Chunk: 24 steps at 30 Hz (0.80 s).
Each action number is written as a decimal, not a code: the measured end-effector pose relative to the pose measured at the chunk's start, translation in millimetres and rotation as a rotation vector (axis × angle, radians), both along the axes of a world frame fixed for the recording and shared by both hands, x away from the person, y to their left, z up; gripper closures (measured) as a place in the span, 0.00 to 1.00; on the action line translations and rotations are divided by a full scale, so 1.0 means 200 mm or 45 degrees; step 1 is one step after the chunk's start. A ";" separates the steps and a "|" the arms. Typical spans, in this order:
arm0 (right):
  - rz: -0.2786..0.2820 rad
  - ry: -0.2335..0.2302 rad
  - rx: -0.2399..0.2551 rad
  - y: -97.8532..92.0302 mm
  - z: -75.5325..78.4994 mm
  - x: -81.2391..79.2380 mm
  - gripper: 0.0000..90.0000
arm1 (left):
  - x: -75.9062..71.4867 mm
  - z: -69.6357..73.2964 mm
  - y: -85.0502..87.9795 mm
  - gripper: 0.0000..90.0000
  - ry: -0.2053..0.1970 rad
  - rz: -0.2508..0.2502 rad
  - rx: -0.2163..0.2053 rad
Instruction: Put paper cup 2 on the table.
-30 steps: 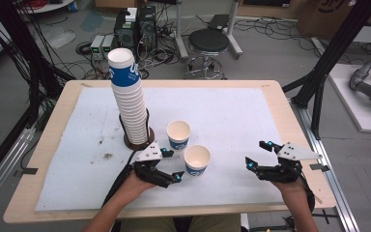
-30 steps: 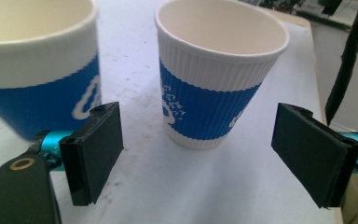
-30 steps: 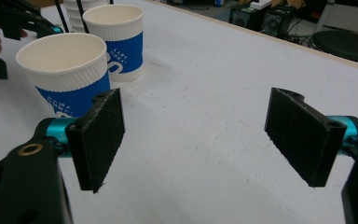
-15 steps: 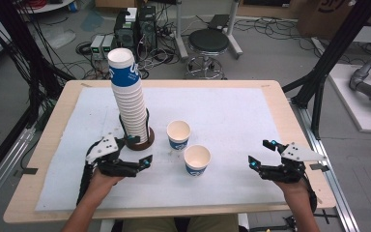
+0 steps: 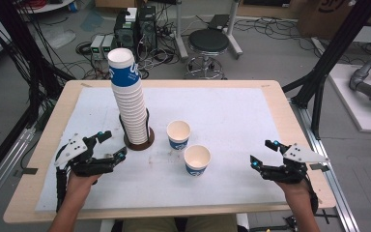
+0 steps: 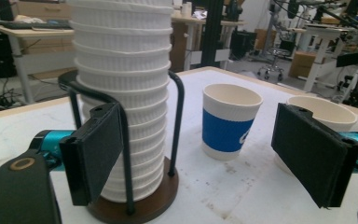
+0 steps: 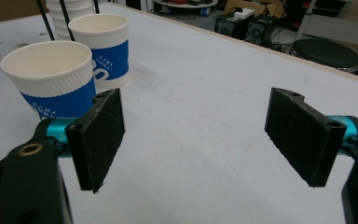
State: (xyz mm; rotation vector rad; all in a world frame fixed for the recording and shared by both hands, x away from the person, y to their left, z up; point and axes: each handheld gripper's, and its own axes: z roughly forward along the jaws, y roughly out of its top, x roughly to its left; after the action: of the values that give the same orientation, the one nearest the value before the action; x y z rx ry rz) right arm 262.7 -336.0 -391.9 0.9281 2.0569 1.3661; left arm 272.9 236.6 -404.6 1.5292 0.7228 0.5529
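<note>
A tall stack of white and blue paper cups (image 5: 131, 106) stands in a holder with a brown round base (image 5: 140, 142) and black wire uprights. Two loose cups sit to its right, one farther (image 5: 178, 134) and one nearer (image 5: 197, 160). My left gripper (image 5: 115, 143) is open and empty, just in front and to the left of the holder. Its own view shows the stack (image 6: 121, 70) close behind the left jaw and the farther cup (image 6: 231, 121) between the jaws but well beyond them. My right gripper (image 5: 262, 153) is open and empty, right of the nearer cup (image 7: 51, 79).
The white mat (image 5: 232, 111) covers most of the wooden table (image 5: 280, 96). Past the far edge there are a stool (image 5: 207, 43), computer boxes and cables on the floor. Black frame posts stand at both sides.
My left gripper has moved left, from beside the nearer loose cup to in front and left of the cup holder, jaws still open and empty. The right gripper has stayed put.
</note>
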 end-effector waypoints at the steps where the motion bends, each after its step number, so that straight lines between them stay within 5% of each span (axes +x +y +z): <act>1: -0.004 -0.001 0.000 0.00 0.00 0.00 0.23 | 0.00 0.00 0.01 0.18 0.000 0.010 0.008; 11: -0.023 -0.011 -0.002 0.02 0.01 -0.02 0.23 | -0.05 -0.01 0.09 0.18 -0.021 0.057 -0.034; 24: -0.018 -0.012 -0.003 0.02 0.00 -0.01 0.23 | -0.05 -0.04 0.08 0.19 -0.007 0.061 -0.021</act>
State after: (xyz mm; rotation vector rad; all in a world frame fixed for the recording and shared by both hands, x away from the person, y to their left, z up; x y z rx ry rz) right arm 261.3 -332.3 -391.4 0.9317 2.0411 1.3581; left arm 263.1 252.8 -412.4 1.4975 0.7596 0.5859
